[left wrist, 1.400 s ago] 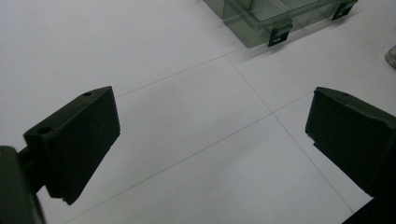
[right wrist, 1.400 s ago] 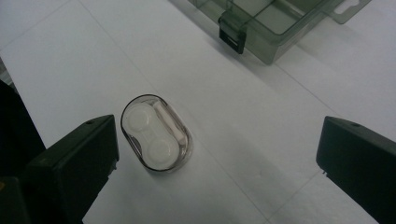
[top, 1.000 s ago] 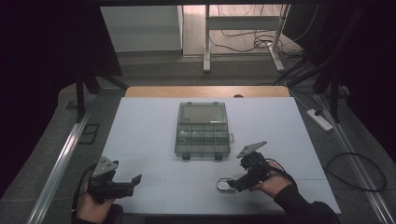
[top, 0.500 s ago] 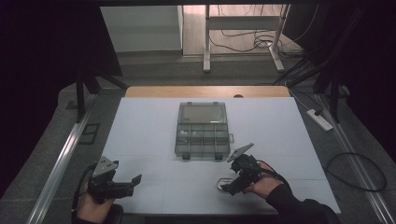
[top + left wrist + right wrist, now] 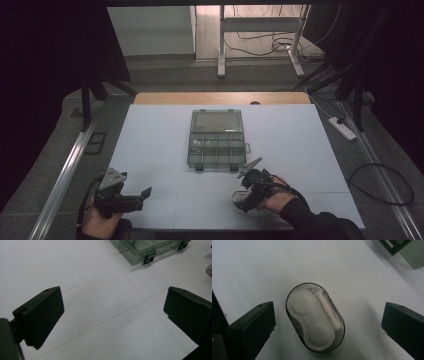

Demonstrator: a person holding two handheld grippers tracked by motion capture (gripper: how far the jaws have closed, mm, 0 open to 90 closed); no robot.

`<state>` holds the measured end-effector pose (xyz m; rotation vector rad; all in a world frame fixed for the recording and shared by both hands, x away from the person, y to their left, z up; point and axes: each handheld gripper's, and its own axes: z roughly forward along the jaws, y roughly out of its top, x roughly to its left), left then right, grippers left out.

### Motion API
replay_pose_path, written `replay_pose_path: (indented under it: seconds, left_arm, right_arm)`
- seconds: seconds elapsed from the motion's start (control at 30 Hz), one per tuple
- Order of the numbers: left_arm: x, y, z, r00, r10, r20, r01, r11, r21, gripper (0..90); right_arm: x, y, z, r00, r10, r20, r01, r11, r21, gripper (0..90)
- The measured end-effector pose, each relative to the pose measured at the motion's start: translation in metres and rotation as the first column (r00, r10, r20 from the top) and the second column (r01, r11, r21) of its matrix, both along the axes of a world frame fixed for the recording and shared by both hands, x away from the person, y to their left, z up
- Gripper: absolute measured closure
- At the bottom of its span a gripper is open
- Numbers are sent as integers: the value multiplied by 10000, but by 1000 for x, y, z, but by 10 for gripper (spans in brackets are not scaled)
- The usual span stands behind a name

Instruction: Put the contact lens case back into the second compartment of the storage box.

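White surface (image 5: 150,135) w/ faint grid lines; wood strip along far edge, dark floor & cables beyond. Lots of bare room on both sides & along near edge. Grey compartment box (image 5: 216,139) sits mid-surface, lid up at far side; contents too small to tell. Its two front latches show top right in left gripper view. Left gripper (image 5: 145,194) near-left, low over bare surface, jaws wide apart, holding nothing. Right gripper (image 5: 241,201) near-right, just in front of box, jaws spread wide either side of small clear oval case (image 5: 315,317), not touching it. Case lies flat on surface; inside, a white two-cup piece & a thin white stick.
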<state>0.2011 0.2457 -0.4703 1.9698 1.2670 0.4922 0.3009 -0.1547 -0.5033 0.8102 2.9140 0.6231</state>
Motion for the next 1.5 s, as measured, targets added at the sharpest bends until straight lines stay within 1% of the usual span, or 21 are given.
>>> replay_pose_path:
  seconds: [0.03,0.1,0.17,0.23,0.3,0.43,0.57,0.7,0.77,0.8,0.87,0.9,0.93,1.0,1.03,1.17,1.23,1.37,1.43,1.47,1.5]
  left_arm:
    - [0,0,0,10000,1,2,-1,10000,-6,30]
    - [0,0,0,10000,-3,1,3,10000,-12,30]
    - [0,0,0,10000,-3,1,3,10000,-17,31]
    - [0,0,0,10000,-4,0,4,10000,-16,30]
    - [0,0,0,10000,-9,-2,9,10000,-21,30]
    - [0,0,0,10000,-16,1,16,10000,-39,31]
    - [0,0,0,10000,-14,0,14,10000,-37,31]
    - [0,0,0,10000,-17,-5,17,10000,-48,31]
    - [0,0,0,10000,-16,-9,16,10000,-49,31]
    - [0,0,0,10000,-14,-9,14,10000,-49,31]
    - [0,0,0,10000,-16,-10,16,10000,-45,31]
    - [0,0,0,10000,-12,-8,12,10000,-44,31]
    - [0,0,0,10000,-12,-8,12,10000,-44,30]
    - [0,0,0,10000,-16,-5,16,10000,-38,31]
    - [0,0,0,10000,-21,0,21,10000,-38,31]
    - [0,1,0,10000,-39,1,39,10000,-60,31]
    - [0,1,0,10000,-47,9,47,10000,-66,31]
    - [0,1,0,10000,-51,11,51,10000,-67,31]
    - [0,1,0,10000,-50,11,50,10000,-66,31]
    - [0,1,0,10000,-51,8,51,10000,-65,31]
    - [0,1,0,10000,-51,8,51,10000,-65,31]
  right_arm:
    - [0,1,-3,9999,102,2,-102,9999,-138,0]
    - [0,1,-4,10000,93,-28,-94,9998,-151,0]
    - [0,2,-8,9998,194,-29,-195,9993,-321,0]
    - [-1,3,-9,9997,256,-7,-256,9989,-393,0]
    - [-2,5,-11,9991,391,153,-381,9974,-612,0]
    - [-5,6,-13,9977,547,391,-514,9955,-791,0]
    - [-5,5,-12,9973,607,422,-574,9955,-752,23]
    - [-6,4,-9,9952,812,543,-779,9951,-608,115]
    - [-6,3,-7,9943,904,563,-876,9949,-499,179]
    - [-7,3,-6,9929,1021,613,-996,9941,-431,251]
    - [-8,3,-5,9909,1202,613,-1186,9925,-290,331]
    - [-8,3,-4,9902,1254,613,-1239,9919,-266,396]
    - [-8,3,-3,9909,1178,649,-1167,9929,-213,443]
    - [-8,3,-2,9921,1111,588,-1098,9937,-241,458]
    - [-7,3,-1,9929,1052,563,-1038,9942,-270,489]
    - [-7,4,0,9940,961,529,-939,9947,-423,493]
    - [-7,4,0,9941,949,520,-928,9948,-421,494]
    - [-7,4,1,9950,901,424,-889,9956,-283,494]
    - [-7,4,3,9947,911,486,-903,9957,-183,493]
    - [-7,3,4,9948,868,542,-866,9962,-59,493]
    - [-7,3,4,9948,868,542,-866,9962,-59,493]
